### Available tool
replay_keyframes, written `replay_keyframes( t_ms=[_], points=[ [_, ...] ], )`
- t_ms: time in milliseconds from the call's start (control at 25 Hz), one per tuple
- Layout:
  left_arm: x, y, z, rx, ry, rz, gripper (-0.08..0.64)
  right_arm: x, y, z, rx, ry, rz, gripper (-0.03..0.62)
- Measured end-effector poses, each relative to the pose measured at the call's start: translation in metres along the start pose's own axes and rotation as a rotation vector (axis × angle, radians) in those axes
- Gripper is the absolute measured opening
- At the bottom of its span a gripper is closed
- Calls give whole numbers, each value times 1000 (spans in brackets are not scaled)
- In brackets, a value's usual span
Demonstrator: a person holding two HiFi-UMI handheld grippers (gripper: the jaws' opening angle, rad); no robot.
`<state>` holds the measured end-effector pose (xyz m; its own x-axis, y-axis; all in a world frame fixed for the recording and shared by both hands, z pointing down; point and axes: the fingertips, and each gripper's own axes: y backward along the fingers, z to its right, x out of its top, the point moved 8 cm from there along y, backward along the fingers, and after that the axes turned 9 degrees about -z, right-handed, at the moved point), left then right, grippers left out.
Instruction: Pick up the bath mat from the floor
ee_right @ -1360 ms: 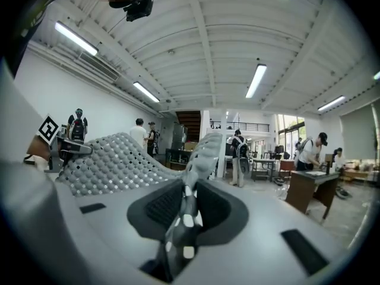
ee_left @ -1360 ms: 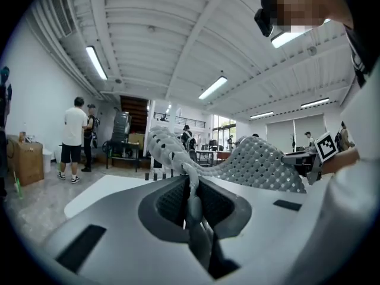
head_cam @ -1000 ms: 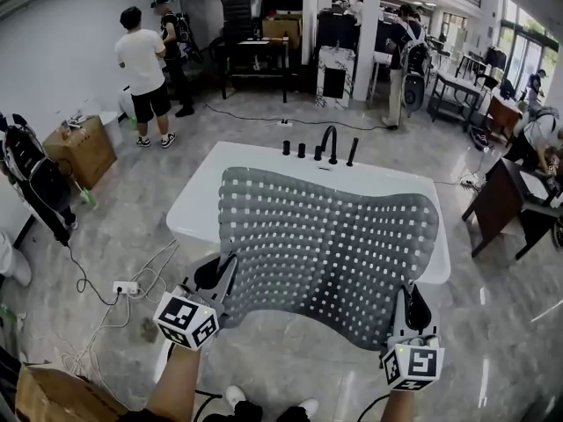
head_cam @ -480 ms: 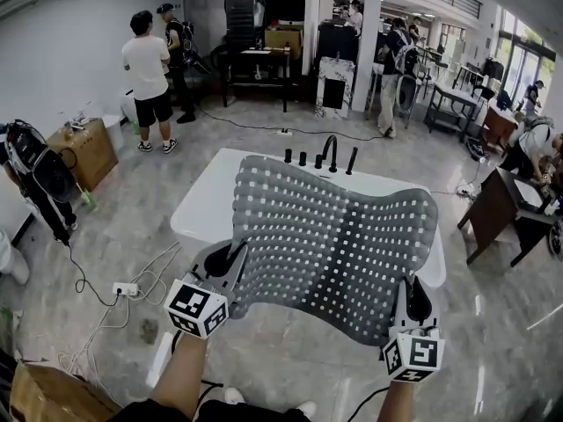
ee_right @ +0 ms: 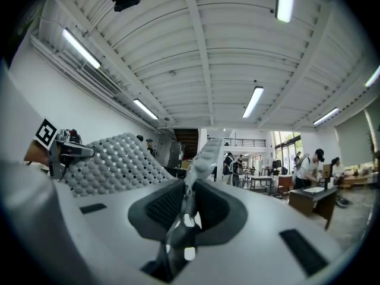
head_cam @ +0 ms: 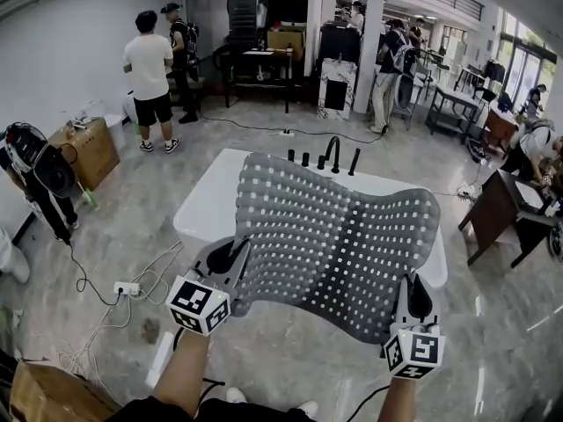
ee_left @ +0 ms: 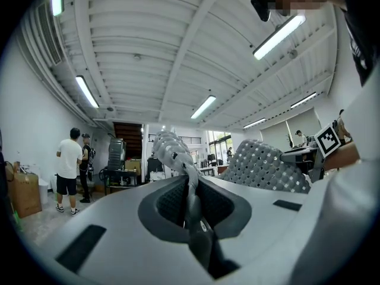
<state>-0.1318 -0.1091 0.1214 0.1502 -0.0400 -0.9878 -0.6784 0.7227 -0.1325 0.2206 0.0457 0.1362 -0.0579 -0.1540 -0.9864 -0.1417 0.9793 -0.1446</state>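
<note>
Grey bath mat (head_cam: pixel 339 244) held up, white tub (head_cam: pixel 201 214) behind

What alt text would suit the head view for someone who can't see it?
Two handheld grippers hold a grey perforated bath mat spread in the air: the left gripper is clamped on one near corner, the right gripper is closing its jaws with the other between them. Below it is a white bathtub with black taps; people stand behind.

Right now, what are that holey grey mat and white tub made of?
The bath mat looks like soft rubber or flexible plastic, matte grey: it curves and is full of holes. The bathtub looks like acrylic or enamel: smooth, white, rigid rim.
</note>
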Motion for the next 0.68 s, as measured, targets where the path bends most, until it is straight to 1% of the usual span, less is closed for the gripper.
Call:
replay_keyframes(
  t_ms=[480,680],
  points=[
    [-5,7,-15,7,-5,3,34,2,-2,-16,-5,11,-3,74],
    [-8,11,-2,4,-28,2,34,-3,6,-9,-9,7,3,74]
  ],
)
